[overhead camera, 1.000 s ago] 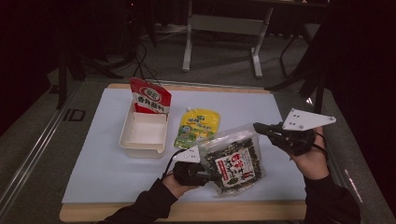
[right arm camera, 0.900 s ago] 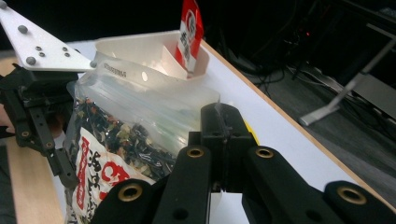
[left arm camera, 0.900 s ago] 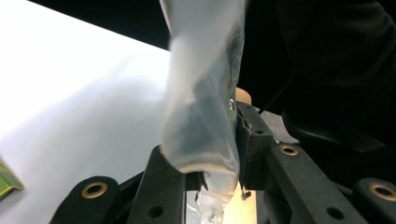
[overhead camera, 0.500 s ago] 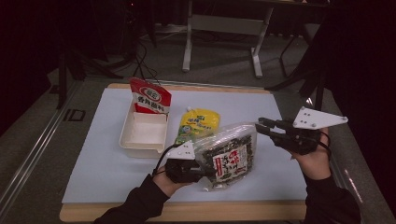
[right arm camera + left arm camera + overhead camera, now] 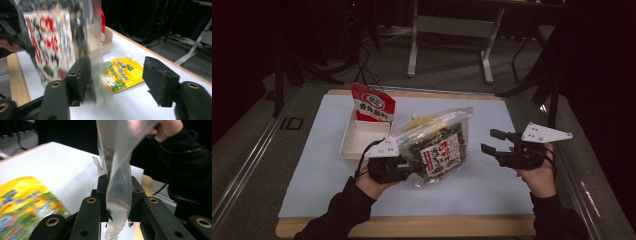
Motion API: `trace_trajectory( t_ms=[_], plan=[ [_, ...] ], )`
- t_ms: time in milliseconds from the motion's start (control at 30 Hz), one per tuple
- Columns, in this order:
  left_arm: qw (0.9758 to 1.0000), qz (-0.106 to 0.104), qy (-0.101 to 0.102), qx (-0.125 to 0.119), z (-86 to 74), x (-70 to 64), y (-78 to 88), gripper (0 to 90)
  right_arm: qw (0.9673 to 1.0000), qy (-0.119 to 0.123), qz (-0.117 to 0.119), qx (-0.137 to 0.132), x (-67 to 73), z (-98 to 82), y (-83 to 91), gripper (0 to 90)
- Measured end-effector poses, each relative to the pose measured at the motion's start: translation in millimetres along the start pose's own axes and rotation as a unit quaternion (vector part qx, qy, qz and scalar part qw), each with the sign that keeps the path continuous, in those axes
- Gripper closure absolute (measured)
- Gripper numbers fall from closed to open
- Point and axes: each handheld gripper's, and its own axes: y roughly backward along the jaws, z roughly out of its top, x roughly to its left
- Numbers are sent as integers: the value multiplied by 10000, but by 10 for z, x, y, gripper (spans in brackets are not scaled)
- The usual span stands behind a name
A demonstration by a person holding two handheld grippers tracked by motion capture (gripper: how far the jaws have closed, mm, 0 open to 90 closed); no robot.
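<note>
A clear bag of dark seaweed snack with a red-and-white label (image 5: 437, 147) hangs tilted above the table. My left gripper (image 5: 409, 167) is shut on its lower left edge. In the left gripper view the jaws (image 5: 117, 185) pinch the bag's clear film (image 5: 117, 170). My right gripper (image 5: 492, 142) is to the right of the bag, apart from it. Its jaws have just been opening, and no pad presses on anything. In the right gripper view (image 5: 117, 75) the blurred bag (image 5: 50, 32) hangs by the left jaw.
A white tray (image 5: 357, 142) sits at the table's left with a red packet (image 5: 373, 104) standing in it. A yellow snack packet (image 5: 122, 72) lies flat on the white mat behind the bag. The table's wooden front edge (image 5: 412, 227) runs near the person's forearms.
The left gripper has lifted the seaweed bag up and tilted it more upright. The right gripper has let go of the bag's right corner, opened, and sunk a little.
</note>
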Motion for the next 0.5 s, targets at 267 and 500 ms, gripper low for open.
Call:
trace_trajectory(
  t_ms=[267,500],
  plan=[
    [9984,546,-4,-123,86,112,455,778,9992,-304,273,-37,-62,-147,-120,185],
    [9946,1028,1,-161,149,301,886,778,9979,-353,522,-156,-85,-221,-162,141]
  ],
)
